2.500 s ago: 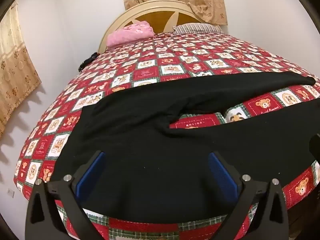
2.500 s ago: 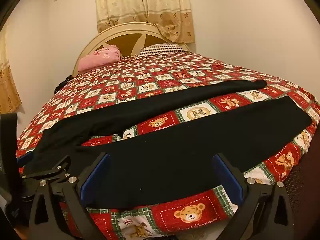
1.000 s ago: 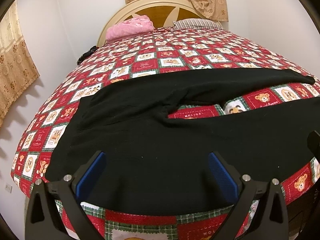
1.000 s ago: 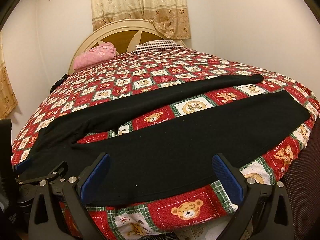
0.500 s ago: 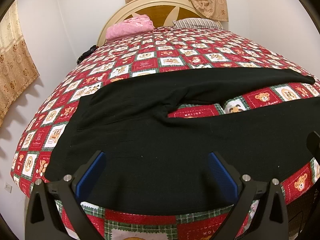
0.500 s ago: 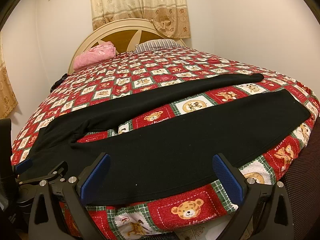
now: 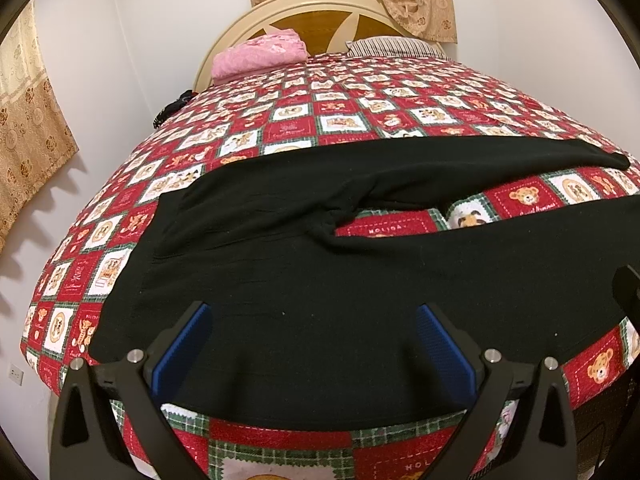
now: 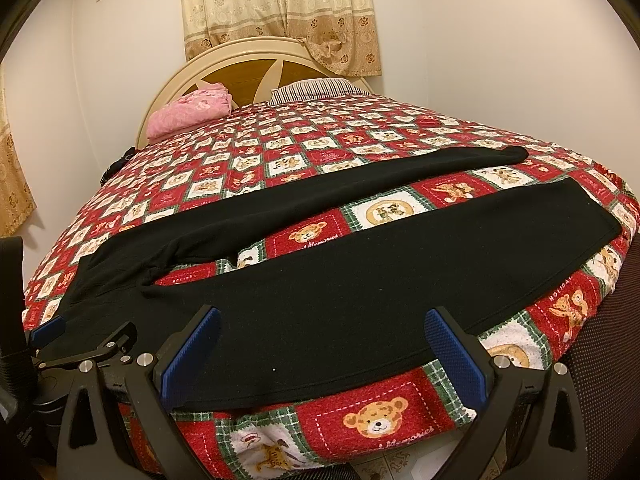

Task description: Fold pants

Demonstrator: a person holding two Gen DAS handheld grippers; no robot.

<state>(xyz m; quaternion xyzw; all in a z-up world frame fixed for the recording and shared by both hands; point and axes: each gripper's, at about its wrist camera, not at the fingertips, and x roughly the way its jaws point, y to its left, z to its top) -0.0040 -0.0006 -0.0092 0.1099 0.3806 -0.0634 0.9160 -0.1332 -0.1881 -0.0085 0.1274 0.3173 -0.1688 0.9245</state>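
Observation:
Black pants (image 7: 280,280) lie spread flat across the near part of the bed, waist at the left, two legs running right with a gap between them; they also show in the right wrist view (image 8: 360,272). My left gripper (image 7: 312,344) is open and empty, just above the near edge of the waist and seat area. My right gripper (image 8: 320,348) is open and empty, above the near edge of the near leg. The left gripper's fingers (image 8: 48,328) show at the left of the right wrist view.
The bed (image 7: 360,120) has a red, white and green bear-patterned cover. A pink folded blanket (image 7: 260,54) and a striped pillow (image 7: 392,46) lie by the headboard. Walls and curtains (image 8: 280,8) stand behind. A dark object (image 7: 172,108) lies at the bed's left edge.
Both grippers drew back slightly and rose a little, so more of the bed's front edge shows. The pants have not moved. Both grippers stayed open.

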